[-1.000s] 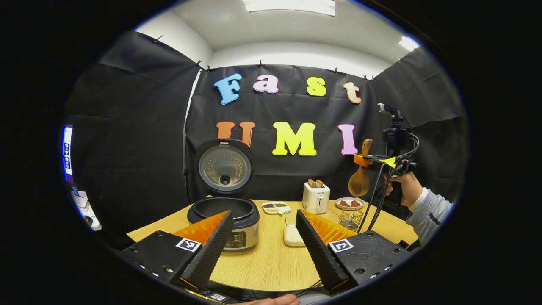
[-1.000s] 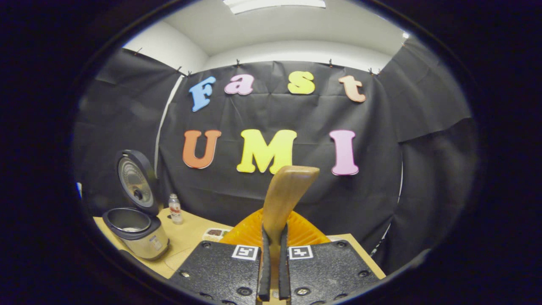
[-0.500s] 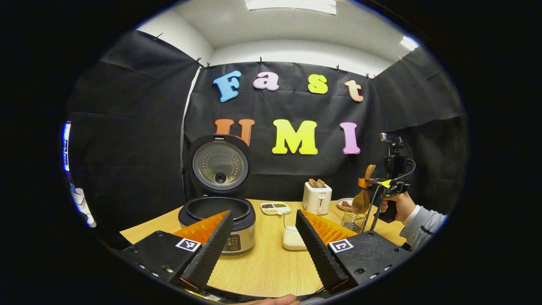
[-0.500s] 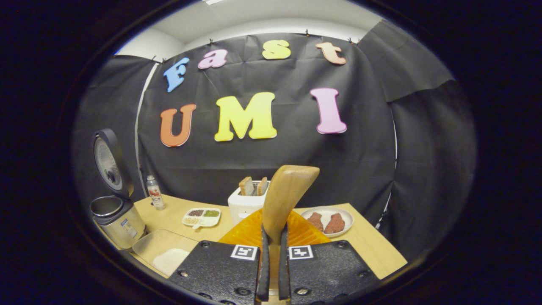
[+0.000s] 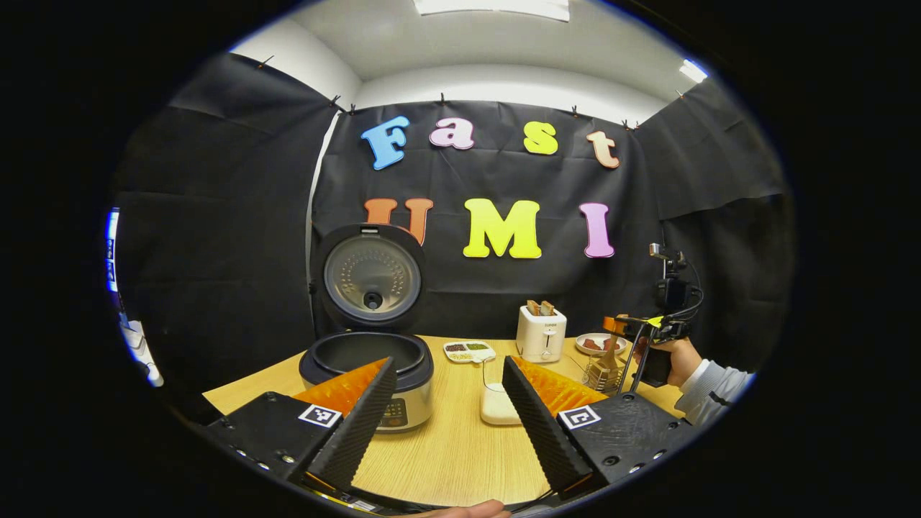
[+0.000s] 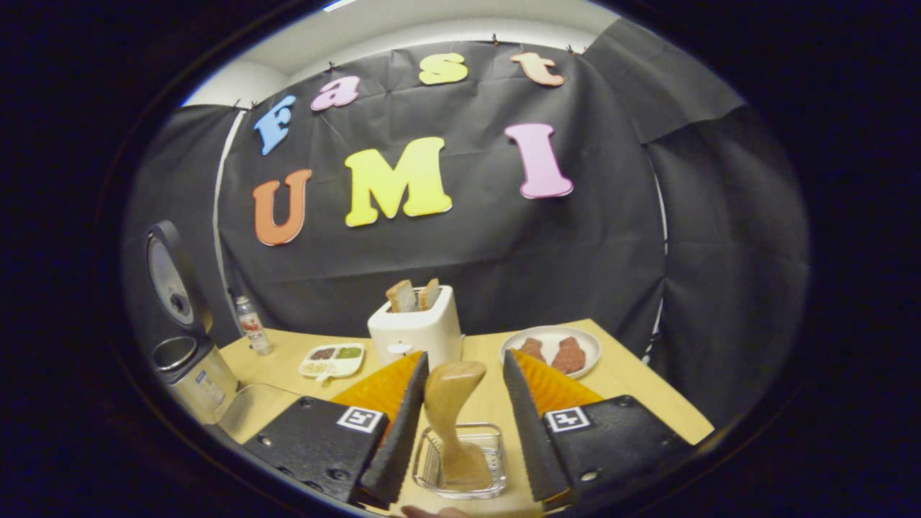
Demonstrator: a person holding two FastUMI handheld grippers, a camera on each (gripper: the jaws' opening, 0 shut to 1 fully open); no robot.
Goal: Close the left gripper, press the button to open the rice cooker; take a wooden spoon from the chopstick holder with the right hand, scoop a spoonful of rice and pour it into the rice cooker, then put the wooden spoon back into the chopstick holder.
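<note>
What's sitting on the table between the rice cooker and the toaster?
In the left gripper view, a small divided dish lies between the rice cooker and the toaster.

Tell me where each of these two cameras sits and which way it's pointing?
Left gripper view: rides on the left gripper, looking across the table at the open rice cooker; its own fingers spread apart, plus the person's other hand farther off.
Right gripper view: rides on the right gripper, looking down over the chopstick holder; its open fingers flank the wooden spoon standing in it.
Shared: rice cooker, toaster, plate of meat, sectioned dish.
</note>
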